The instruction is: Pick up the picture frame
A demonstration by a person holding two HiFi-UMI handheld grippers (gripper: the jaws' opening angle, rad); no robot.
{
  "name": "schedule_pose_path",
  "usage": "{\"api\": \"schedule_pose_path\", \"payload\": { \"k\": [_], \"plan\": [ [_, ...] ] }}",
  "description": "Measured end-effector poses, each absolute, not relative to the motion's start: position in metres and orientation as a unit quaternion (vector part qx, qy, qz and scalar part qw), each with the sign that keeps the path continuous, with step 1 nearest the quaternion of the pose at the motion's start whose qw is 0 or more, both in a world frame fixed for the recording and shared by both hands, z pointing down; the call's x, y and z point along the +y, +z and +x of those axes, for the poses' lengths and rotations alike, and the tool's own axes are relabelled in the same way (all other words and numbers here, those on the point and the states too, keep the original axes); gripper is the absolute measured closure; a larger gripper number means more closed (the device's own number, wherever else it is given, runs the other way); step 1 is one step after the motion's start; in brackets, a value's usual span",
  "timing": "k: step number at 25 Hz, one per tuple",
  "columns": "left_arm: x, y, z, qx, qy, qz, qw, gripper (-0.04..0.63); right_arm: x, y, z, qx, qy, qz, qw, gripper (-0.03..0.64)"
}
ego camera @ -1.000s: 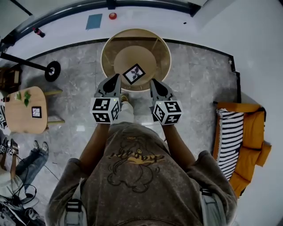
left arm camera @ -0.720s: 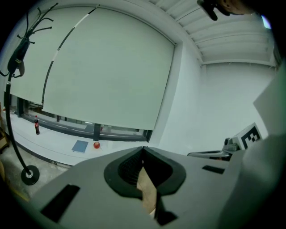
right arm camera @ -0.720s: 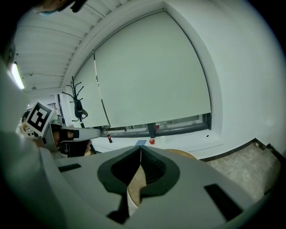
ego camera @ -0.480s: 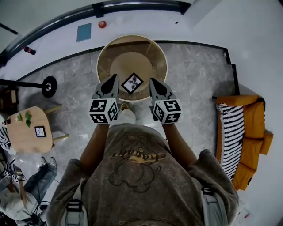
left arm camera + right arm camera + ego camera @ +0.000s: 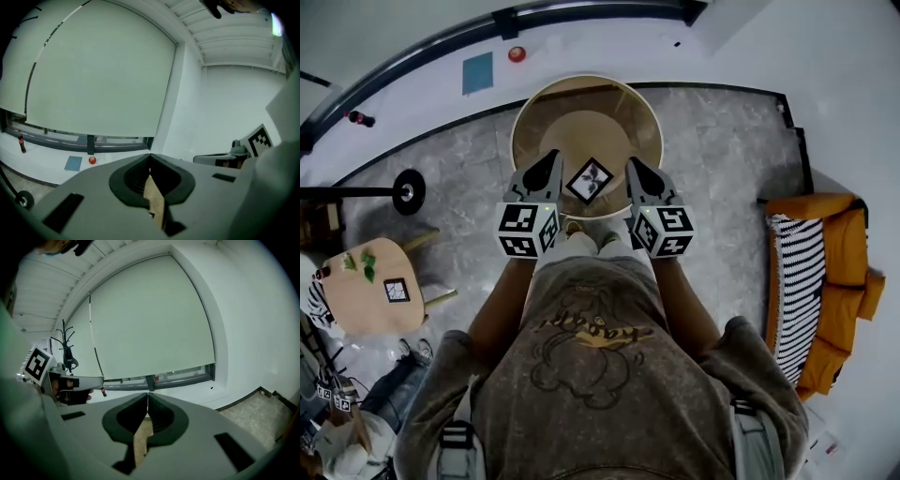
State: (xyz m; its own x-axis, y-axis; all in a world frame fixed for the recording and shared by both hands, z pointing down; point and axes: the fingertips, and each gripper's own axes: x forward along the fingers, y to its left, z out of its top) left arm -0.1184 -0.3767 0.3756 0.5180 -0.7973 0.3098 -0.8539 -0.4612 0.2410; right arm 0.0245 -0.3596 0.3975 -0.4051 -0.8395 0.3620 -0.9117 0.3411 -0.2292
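Observation:
A small black picture frame (image 5: 588, 180) with a white mat lies as a diamond on the round wooden table (image 5: 647, 112), near its front edge. My left gripper (image 5: 551, 157) is shut and empty just left of the frame. My right gripper (image 5: 632, 164) is shut and empty just right of it. Neither touches the frame, which lies between the two tips in the head view. In the left gripper view the left gripper (image 5: 150, 159) has its jaws together, with a sliver of tan table below. The right gripper (image 5: 148, 399) looks the same in its own view. The frame is hidden in both gripper views.
A second small wooden table (image 5: 356, 291) with a frame and a plant stands at the left. An orange sofa with a striped throw (image 5: 820, 281) is at the right. A stand's black base (image 5: 409, 187) sits left of the round table. A window wall (image 5: 154, 329) lies beyond.
Both grippers have moved forward over the round table's front edge, and now flank the picture frame. Their jaws have stayed shut.

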Motion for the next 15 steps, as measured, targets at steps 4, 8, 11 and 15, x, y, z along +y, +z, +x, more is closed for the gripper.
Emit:
{"api": "schedule_pose_path", "payload": {
  "k": [4, 8, 11, 15],
  "plan": [
    [-0.384, 0.378, -0.115, -0.485, 0.077, 0.851, 0.189, 0.578, -0.369, 0.396, 0.027, -0.815, 0.204, 0.535, 0.086, 0.598],
    [-0.391, 0.381, -0.111, -0.491, 0.078, 0.847, 0.189, 0.577, -0.376, 0.402, 0.031, -0.818, 0.210, 0.528, 0.089, 0.598],
    [-0.398, 0.387, -0.113, -0.496, 0.077, 0.843, 0.194, 0.578, -0.381, 0.410, 0.030, -0.820, 0.215, 0.522, 0.096, 0.598],
    [-0.404, 0.401, -0.116, -0.501, 0.084, 0.838, 0.200, 0.577, -0.388, 0.422, 0.029, -0.823, 0.220, 0.512, 0.106, 0.597]
  ]
}}
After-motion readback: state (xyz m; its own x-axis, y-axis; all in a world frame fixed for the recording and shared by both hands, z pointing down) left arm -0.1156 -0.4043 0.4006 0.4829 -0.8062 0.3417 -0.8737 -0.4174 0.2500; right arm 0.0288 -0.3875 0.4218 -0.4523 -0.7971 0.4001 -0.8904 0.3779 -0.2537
